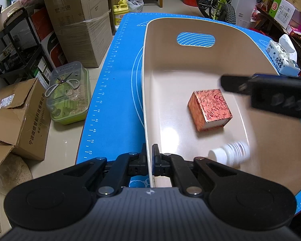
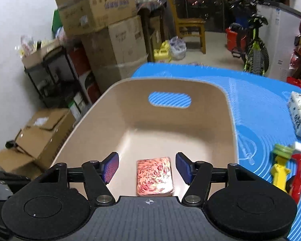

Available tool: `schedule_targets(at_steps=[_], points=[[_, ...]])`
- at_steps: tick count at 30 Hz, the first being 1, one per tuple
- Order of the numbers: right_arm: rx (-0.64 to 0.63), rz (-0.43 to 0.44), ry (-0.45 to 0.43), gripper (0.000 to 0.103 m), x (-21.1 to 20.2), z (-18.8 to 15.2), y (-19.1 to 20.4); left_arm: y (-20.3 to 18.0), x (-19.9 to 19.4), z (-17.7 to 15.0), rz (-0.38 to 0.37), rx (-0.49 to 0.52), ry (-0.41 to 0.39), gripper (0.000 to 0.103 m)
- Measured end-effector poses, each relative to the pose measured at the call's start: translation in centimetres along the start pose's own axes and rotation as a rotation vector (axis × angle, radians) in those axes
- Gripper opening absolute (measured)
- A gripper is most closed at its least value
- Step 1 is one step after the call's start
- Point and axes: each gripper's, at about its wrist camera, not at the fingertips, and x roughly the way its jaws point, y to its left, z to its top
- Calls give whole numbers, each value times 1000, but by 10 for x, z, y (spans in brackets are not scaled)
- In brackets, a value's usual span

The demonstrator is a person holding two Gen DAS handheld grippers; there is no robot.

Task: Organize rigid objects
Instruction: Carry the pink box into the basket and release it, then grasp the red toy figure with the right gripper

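A beige plastic bin (image 1: 145,80) stands on the blue mat (image 1: 114,92). My left gripper (image 1: 149,150) is shut on the bin's near rim, one finger inside the wall and one outside. A shiny red patterned box (image 1: 209,109) lies on the bin floor. A white bottle (image 1: 228,153) lies blurred on its side in the near corner. My right gripper (image 2: 147,167) hovers open over the bin (image 2: 229,108). The red box (image 2: 154,175) shows below, between its blue pads (image 2: 110,167) with a gap on each side. One right finger (image 1: 234,85) reaches in from the right, above the box.
A tissue pack (image 2: 300,116) sits at the mat's right edge. Yellow (image 2: 279,170) and red (image 2: 299,174) toys lie right of the bin. On the floor to the left are cardboard boxes (image 1: 20,116) and a clear container with scissors (image 1: 68,94).
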Motion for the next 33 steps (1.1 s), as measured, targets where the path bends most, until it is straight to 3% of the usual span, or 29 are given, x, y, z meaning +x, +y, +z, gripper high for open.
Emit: schedule_targets(at_steps=[11,22,33], points=[[33,-144,-125,77,-58,6,-69,0,-1,1,0,-2,2,5],[81,-308,-37,78,-64,-43,-155,0,-1,1,-1,-3,4,5],[92,-303,51,78,-44,-90,-181,0,-1,2,0,-3,4,5]])
